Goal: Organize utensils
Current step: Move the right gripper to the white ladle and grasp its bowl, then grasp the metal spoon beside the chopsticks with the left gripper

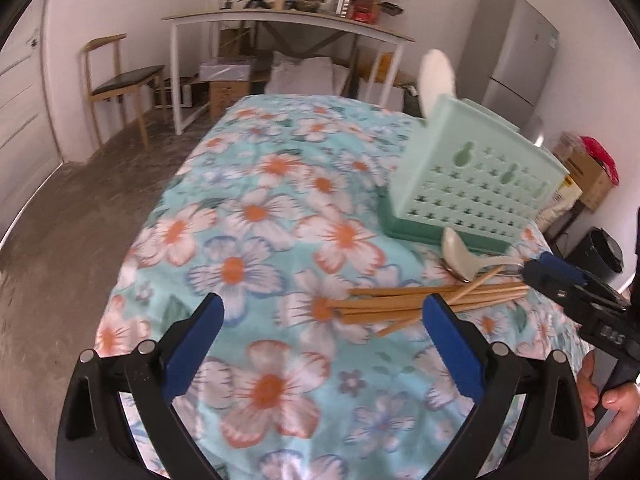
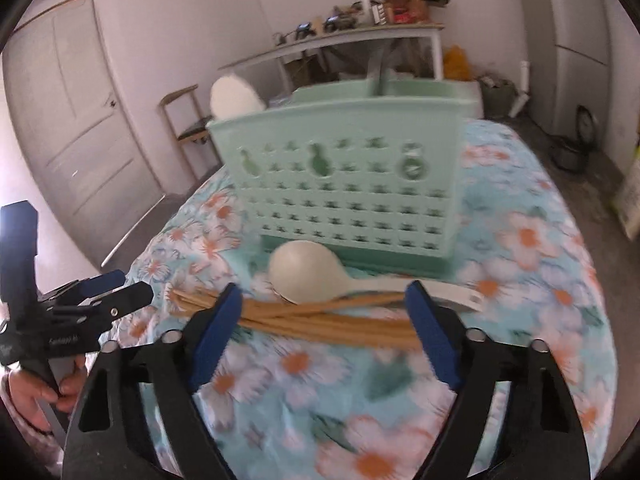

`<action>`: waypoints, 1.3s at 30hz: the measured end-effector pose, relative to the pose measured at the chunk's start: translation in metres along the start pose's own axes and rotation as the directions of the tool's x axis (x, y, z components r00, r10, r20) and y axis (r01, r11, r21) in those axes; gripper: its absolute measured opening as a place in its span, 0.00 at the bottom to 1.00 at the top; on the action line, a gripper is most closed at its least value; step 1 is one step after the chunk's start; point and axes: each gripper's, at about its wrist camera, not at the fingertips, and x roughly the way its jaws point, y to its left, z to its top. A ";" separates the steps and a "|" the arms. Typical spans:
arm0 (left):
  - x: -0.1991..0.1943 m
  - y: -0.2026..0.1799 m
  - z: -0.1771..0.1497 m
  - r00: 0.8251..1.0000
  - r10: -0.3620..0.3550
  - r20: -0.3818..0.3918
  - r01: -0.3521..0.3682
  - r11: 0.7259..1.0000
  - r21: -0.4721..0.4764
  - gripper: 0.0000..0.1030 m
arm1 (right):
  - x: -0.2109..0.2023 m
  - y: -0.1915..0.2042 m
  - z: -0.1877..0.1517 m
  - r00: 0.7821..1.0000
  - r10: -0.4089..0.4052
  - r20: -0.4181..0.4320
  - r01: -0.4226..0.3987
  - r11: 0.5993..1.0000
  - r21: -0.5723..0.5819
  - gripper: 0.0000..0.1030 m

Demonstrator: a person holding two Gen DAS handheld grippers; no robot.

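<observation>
Blue-padded jaws of the right gripper [image 2: 324, 304] stand wide apart, empty, hovering above wooden chopsticks [image 2: 320, 318] heaped on a floral cloth [image 2: 520, 240]. A cream spoon [image 2: 304, 272] lies touching the heap, just before a green caddy [image 2: 344, 184] with a white spoon [image 2: 234, 98] upright inside. The left gripper [image 1: 322, 312] is equally released, grasping nothing. Only the left view shows a grey fridge [image 1: 516, 44]; only the right view shows a door [image 2: 76, 112].
</observation>
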 end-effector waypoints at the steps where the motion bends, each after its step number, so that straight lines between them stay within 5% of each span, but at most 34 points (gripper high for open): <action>1: -0.001 0.004 0.000 1.000 0.012 0.003 -0.012 1.000 -0.007 0.93 | 0.005 0.004 0.001 1.000 0.003 -0.009 -0.003 1.000 -0.007 0.65; 6: 0.000 0.020 0.000 0.999 0.042 -0.004 -0.042 0.999 -0.031 0.83 | 0.035 0.037 0.006 0.998 -0.031 -0.052 0.028 0.997 -0.072 0.60; 15: 0.007 0.035 -0.004 1.000 -0.014 -0.025 0.012 0.997 -0.070 0.60 | 0.069 0.049 0.012 0.980 -0.178 -0.090 0.168 0.980 -0.104 0.42; 19: 0.008 0.036 -0.005 0.999 -0.028 -0.028 0.026 0.997 -0.078 0.57 | 0.074 0.042 0.013 0.978 -0.176 -0.109 0.171 0.984 -0.052 0.19; 21: 0.008 0.037 -0.005 0.999 -0.030 -0.026 0.028 0.996 -0.079 0.57 | 0.066 0.037 0.015 0.983 -0.158 -0.095 0.157 0.987 -0.017 0.10; 31: 0.001 0.025 -0.004 0.998 -0.055 -0.013 0.054 0.997 -0.054 0.57 | 0.009 0.006 0.025 1.000 -0.007 -0.012 0.009 0.991 0.132 0.08; 39: -0.003 0.002 0.002 0.990 -0.140 0.000 0.140 0.990 -0.009 0.52 | -0.052 -0.018 0.017 0.995 -0.046 0.087 0.030 0.984 0.175 0.05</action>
